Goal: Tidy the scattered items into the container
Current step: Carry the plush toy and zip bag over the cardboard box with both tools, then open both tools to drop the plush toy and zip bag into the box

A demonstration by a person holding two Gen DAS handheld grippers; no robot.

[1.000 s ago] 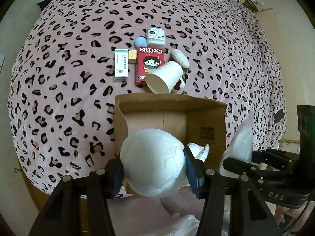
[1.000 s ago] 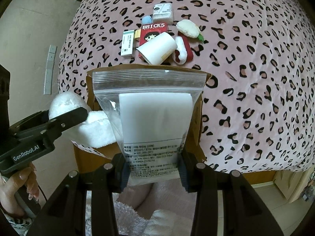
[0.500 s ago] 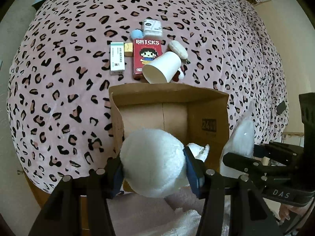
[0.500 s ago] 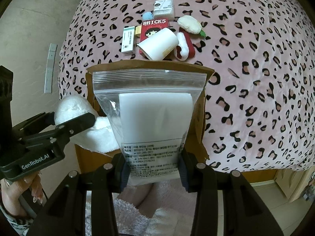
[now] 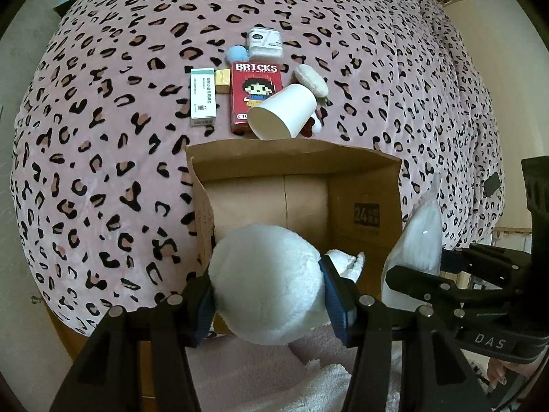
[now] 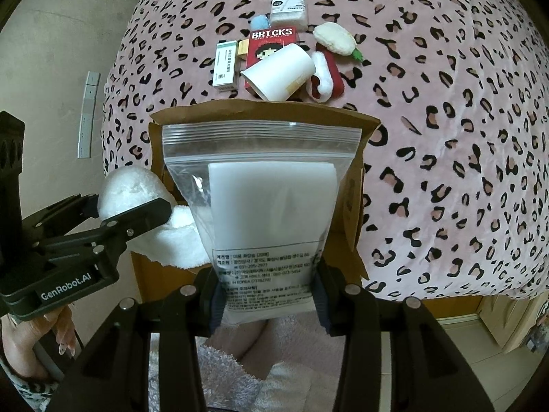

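My left gripper [image 5: 267, 292] is shut on a white plush toy [image 5: 267, 285] and holds it over the near edge of the open cardboard box [image 5: 295, 158]. My right gripper [image 6: 266, 300] is shut on a clear zip bag of white pads [image 6: 271, 206], held upright above the box [image 6: 365, 127]. The bag also shows edge-on in the left wrist view [image 5: 418, 237]. Beyond the box lie a white paper cup [image 5: 284, 113] on its side, a red BRICKS box [image 5: 255, 86], a white-green carton [image 5: 203, 96] and other small items.
The box stands near the front edge of a bed with a pink leopard-print blanket [image 5: 103, 171]. A small yellow block [image 5: 222, 80], a blue pompom [image 5: 236, 53], a white pack [image 5: 266, 43], a cream plush [image 5: 310, 79] and a red-white sock [image 6: 326, 75] lie behind the cup.
Both grippers have drawn slightly back and up from the bed with their loads; the box and the scattered items now sit a little farther away. The grips are unchanged.
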